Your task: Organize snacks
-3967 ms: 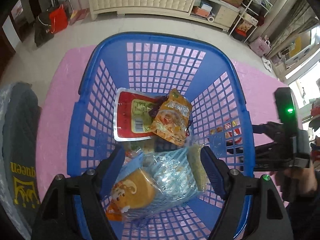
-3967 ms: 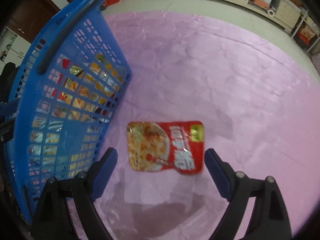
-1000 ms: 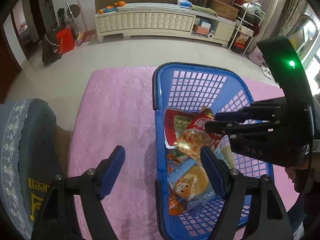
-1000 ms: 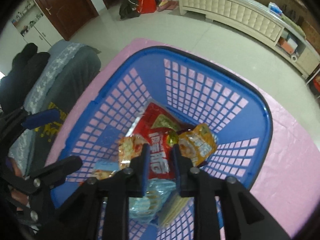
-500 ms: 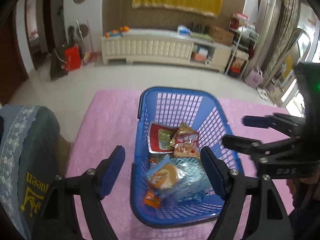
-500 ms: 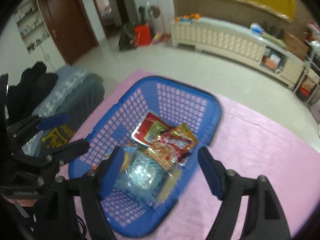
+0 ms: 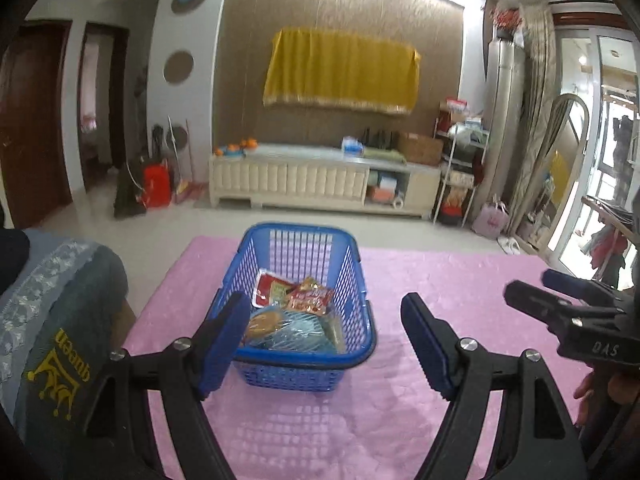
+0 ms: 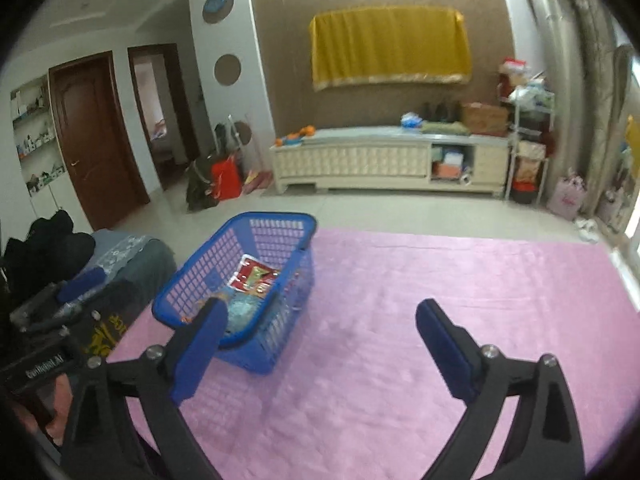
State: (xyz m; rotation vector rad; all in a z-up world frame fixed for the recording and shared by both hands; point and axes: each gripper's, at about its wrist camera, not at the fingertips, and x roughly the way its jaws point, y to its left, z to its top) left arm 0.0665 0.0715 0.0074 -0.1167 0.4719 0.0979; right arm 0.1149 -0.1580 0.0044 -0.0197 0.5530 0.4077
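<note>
both hand-held grippers (image 7: 324, 340) (image 8: 320, 334) now raised, gaping, farther from basket (image 7: 296, 364).

Both grippers backing away, last packet now in the basket

I'm seeing the left gripper (image 7: 322, 340) riding far higher and further back than four seconds ago, when it was holding a clear blue-tinted bag low inside the blue basket (image 7: 304, 364); its fingers are now gaping with nothing between them, and that bag (image 7: 292, 332) is lying among the other snacks. I'm also watching the right gripper (image 8: 318, 338) hanging spread and empty over the pink mat (image 8: 440, 300), having released the red noodle packet (image 7: 310, 300) it was pinching a second ago; the packet, once flat on the mat, is now resting in the basket.
</note>
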